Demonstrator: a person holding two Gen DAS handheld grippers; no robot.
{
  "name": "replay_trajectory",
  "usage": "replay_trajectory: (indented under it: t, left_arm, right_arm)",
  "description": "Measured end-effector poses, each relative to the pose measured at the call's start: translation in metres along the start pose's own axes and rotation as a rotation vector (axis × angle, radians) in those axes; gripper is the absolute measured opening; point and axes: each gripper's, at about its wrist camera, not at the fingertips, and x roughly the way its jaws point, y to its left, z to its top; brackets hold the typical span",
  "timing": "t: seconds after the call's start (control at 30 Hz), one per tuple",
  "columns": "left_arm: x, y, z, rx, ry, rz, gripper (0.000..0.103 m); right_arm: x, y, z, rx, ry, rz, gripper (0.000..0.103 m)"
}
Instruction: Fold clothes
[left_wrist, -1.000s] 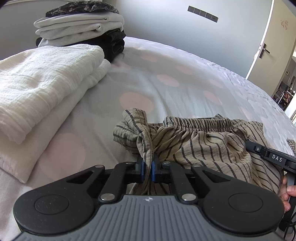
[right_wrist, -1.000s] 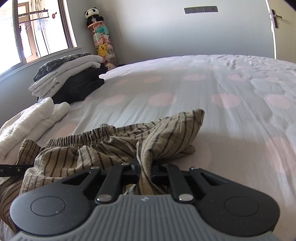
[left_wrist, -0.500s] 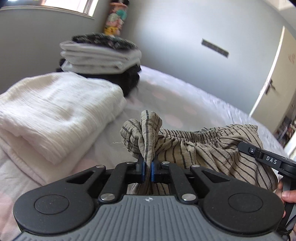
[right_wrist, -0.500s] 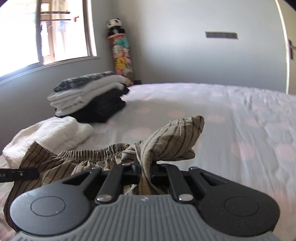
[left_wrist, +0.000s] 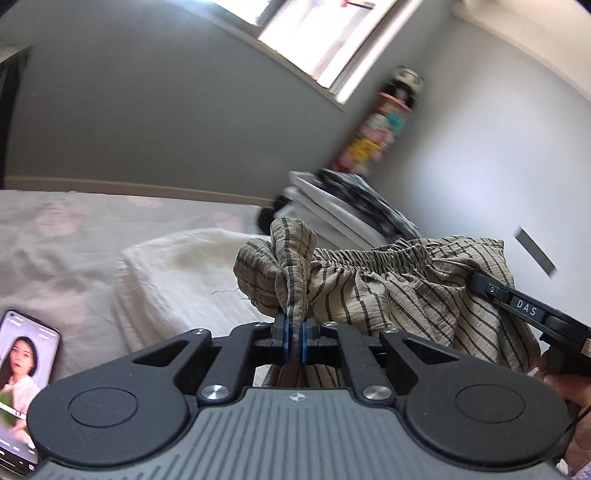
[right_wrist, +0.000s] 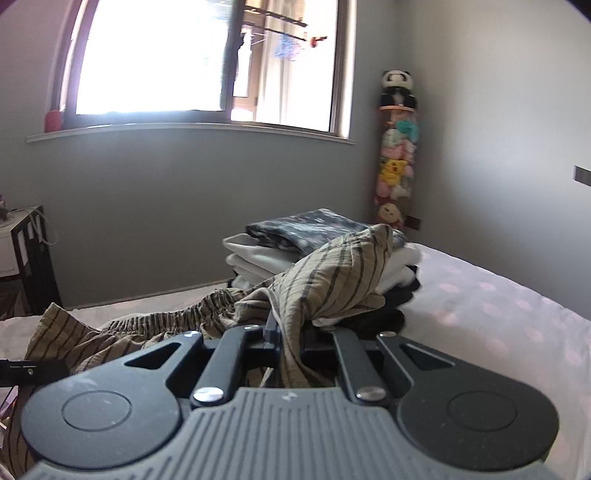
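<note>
The left gripper (left_wrist: 294, 334) pinches one bunched corner of the striped shorts (left_wrist: 399, 291); the right gripper (right_wrist: 291, 332) pinches another corner; the shorts hang between them, above the spotted bed (right_wrist: 498, 302), near the pile of folded clothes (right_wrist: 295, 243).

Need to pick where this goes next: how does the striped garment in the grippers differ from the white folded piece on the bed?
The striped garment is tan with dark lines, bunched and pinched by both grippers; the white folded piece is plain, squared and lies flat on the bed. Both look crinkly.
</note>
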Motion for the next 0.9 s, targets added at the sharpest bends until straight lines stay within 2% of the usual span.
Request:
replay_trajectory:
  t: [0.2,0.43,0.6,0.73,0.9]
  left_arm:
    - [0.017,0.027,0.019,-0.086,-0.065,0.138,0.007]
    - [0.042,0.038,0.005,-0.104,-0.055,0.213,0.007]
    - [0.052,0.038,0.0,-0.073,-0.043,0.244,0.007]
    - [0.057,0.036,0.0,-0.038,-0.029,0.258,0.008]
    - [0.061,0.038,0.002,-0.03,0.013,0.262,0.008]
  right_arm:
    - [0.092,0.034,0.03,-0.082,0.046,0.162,0.01]
    - [0.171,0.052,0.02,-0.123,0.134,0.213,0.01]
    - [0.201,0.053,0.003,-0.132,0.204,0.199,0.014]
    - [0.198,0.045,0.0,-0.074,0.207,0.147,0.033]
    - [0.178,0.038,0.006,-0.042,0.178,0.082,0.044]
